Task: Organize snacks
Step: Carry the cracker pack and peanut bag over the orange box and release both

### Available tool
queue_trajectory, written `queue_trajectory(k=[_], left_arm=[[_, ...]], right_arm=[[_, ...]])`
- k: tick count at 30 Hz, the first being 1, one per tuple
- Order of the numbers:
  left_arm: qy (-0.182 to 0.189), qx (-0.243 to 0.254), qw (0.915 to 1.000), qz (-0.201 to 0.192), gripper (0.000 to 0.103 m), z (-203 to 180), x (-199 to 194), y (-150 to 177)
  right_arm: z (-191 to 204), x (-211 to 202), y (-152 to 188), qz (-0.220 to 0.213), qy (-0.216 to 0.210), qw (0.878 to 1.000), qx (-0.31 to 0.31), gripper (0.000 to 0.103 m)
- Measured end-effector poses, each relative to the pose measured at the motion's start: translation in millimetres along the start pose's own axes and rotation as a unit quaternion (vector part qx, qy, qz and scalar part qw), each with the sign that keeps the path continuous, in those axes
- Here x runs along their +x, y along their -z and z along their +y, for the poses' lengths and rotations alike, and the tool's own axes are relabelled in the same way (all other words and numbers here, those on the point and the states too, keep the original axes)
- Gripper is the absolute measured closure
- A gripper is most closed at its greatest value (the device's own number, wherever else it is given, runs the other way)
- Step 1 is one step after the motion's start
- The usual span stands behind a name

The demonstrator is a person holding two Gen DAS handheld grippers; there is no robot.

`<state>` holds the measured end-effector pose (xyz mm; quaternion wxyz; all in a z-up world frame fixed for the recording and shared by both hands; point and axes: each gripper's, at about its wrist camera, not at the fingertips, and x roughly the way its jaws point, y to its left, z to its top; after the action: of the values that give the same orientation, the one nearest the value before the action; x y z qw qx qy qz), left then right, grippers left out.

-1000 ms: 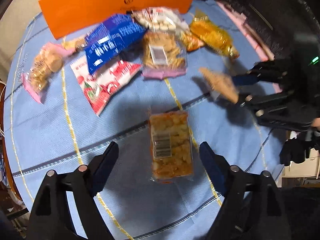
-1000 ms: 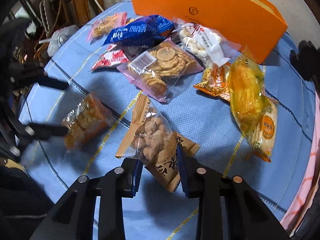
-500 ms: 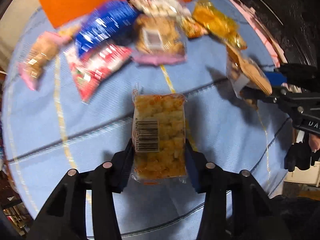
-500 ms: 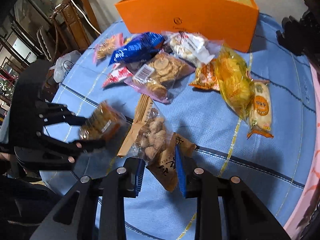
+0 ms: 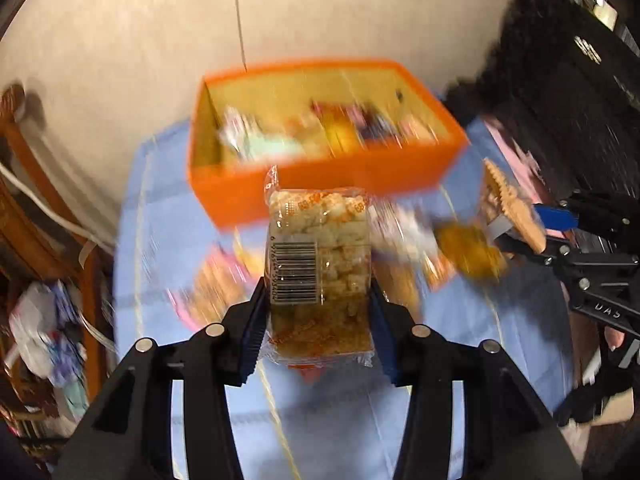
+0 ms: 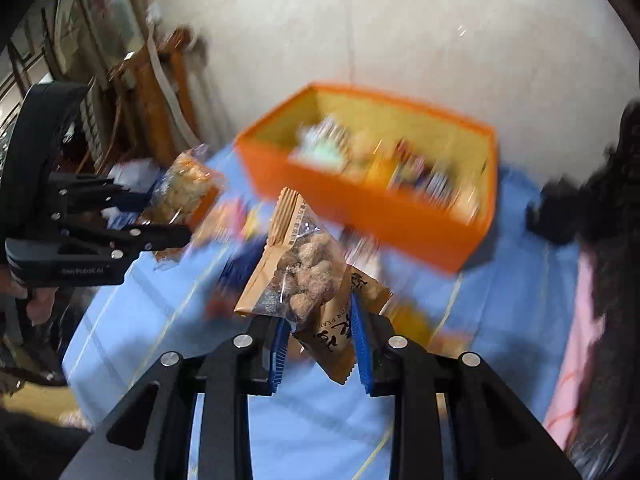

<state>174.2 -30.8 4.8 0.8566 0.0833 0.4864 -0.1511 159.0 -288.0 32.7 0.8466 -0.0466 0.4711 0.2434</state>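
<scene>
My left gripper [image 5: 318, 320] is shut on a clear pack of puffed rice crackers [image 5: 318, 264] with a barcode label, held up in the air; it also shows in the right wrist view [image 6: 184, 192]. My right gripper [image 6: 320, 344] is shut on a brown bag of coated peanuts [image 6: 304, 276], also lifted; it shows in the left wrist view [image 5: 512, 216]. The open orange box [image 5: 320, 188] stands ahead at the back of the table, with several snacks blurred inside it [image 6: 372, 208].
Several loose snack packs [image 5: 464, 248] lie blurred on the blue tablecloth [image 5: 460, 320] in front of the box. A wooden chair [image 6: 160, 92] and clutter stand to the left. A beige wall is behind the box. Pink cloth [image 6: 580, 360] lies at the right edge.
Both grippers have lifted with their packs and tilted up, so the inside of the orange box now shows. The left gripper closed on the cracker pack a moment earlier.
</scene>
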Motion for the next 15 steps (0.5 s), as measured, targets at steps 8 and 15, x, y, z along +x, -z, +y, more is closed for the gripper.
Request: queue_trajectory(k=[8, 15], left_arm=[[-0.016, -0.029, 0.9994, -0.013, 0.057, 34.3, 41.0, -111.7], [-0.065, -0.070, 0.9942, -0.048, 0.007, 52.7, 66.5, -133.6]], right_arm=[[-65.1, 53.8, -104.4, -0.019, 0.057, 0.996, 0.062, 0.074], [-100.3, 86.1, -111.4, -0.031, 0.091, 0.986, 0.138, 0.027]])
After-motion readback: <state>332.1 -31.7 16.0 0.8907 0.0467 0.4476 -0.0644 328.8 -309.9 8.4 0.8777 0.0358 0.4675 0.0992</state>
